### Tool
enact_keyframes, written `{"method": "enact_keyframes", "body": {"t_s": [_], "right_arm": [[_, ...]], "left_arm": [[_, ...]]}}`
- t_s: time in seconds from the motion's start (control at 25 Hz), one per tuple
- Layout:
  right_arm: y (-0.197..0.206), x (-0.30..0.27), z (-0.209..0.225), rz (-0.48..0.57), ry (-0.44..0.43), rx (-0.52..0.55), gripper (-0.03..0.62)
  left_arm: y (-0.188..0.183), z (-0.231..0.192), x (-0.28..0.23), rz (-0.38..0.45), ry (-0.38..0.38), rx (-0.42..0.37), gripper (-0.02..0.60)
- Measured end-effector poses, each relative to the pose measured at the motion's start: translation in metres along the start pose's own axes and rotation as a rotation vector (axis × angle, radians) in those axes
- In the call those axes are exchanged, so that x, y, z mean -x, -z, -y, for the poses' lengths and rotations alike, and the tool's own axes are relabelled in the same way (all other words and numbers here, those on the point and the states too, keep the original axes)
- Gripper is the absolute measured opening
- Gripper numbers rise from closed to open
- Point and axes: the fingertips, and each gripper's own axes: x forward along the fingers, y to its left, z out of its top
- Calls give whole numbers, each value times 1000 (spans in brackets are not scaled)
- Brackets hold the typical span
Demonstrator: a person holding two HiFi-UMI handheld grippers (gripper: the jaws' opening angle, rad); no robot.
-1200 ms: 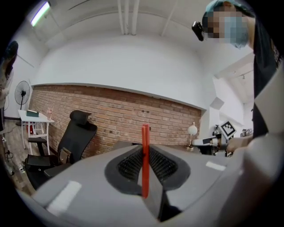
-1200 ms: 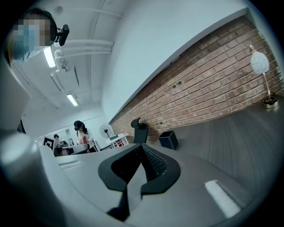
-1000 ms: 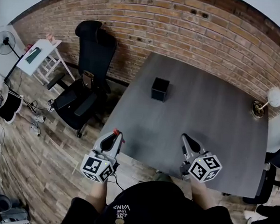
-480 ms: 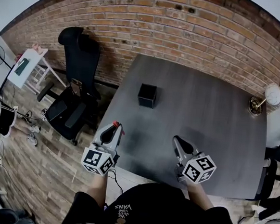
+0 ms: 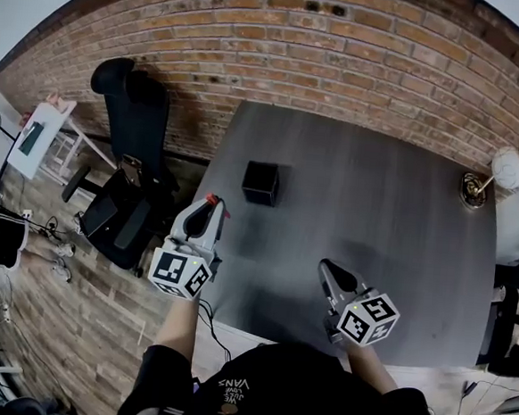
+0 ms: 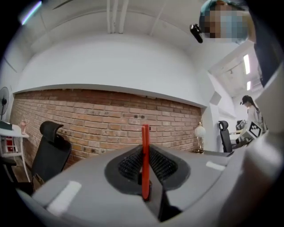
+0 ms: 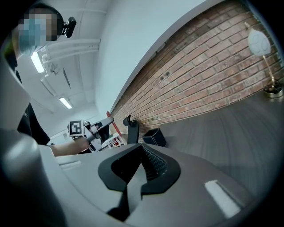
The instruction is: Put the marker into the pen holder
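The left gripper [image 5: 210,209] is held over the left edge of the dark grey table [image 5: 392,230], and its fingers [image 6: 128,165] are clamped on the red marker [image 6: 145,148]. In the left gripper view the marker stands upright between the black ribbed pads, its top reaching above them against the brick wall [image 6: 88,113]; in the head view only its red tip [image 5: 211,197] shows past the gripper's nose. The pen holder [image 5: 260,182] – a small black open-topped cube – stands on the table near the left edge, a little beyond and to the right of the marker's tip, with a clear gap between them. The right gripper [image 5: 332,271] hovers over the near part of the table, well apart from the pen holder, and its own view shows its fingers [image 7: 153,165] shut together with nothing between them. That same view looks across the table surface [image 7: 230,146] to the pen holder [image 7: 154,136] by the wall, and left of it to the left gripper [image 7: 100,128] raised above table height, with the red marker [image 7: 112,126] sticking out at a slant. A black office chair [image 5: 124,160] stands on the wooden floor to the left of the table, and a lamp [image 5: 509,167] with a round white shade on a brass base sits at the table's far right corner – close to the brick wall [image 5: 344,48].
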Motion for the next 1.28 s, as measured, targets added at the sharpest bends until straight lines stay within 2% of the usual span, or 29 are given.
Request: {"method": "enact_keyframes", "body": {"t_s": [0.32,0.6,0.96,1.12,1.28], "right_arm": [[6,2,22,-8,35,-35,0],[6,-3,31,0,41,-55,0],[14,-2,40,-12,66,-75,0],[13,0,44,-9,79,-78,0],[16,-1,46,-11,82,-84,0]], "left_arm": [[-15,-2,-53,56,44,-56,94],[-6,-5,-87,41,64,-92,94],[47,-9,-127,-49,88,-92,94],[65,-15,-137,-78,47,-73,94],[88,-23,-144,-142,30,-80,94]]}}
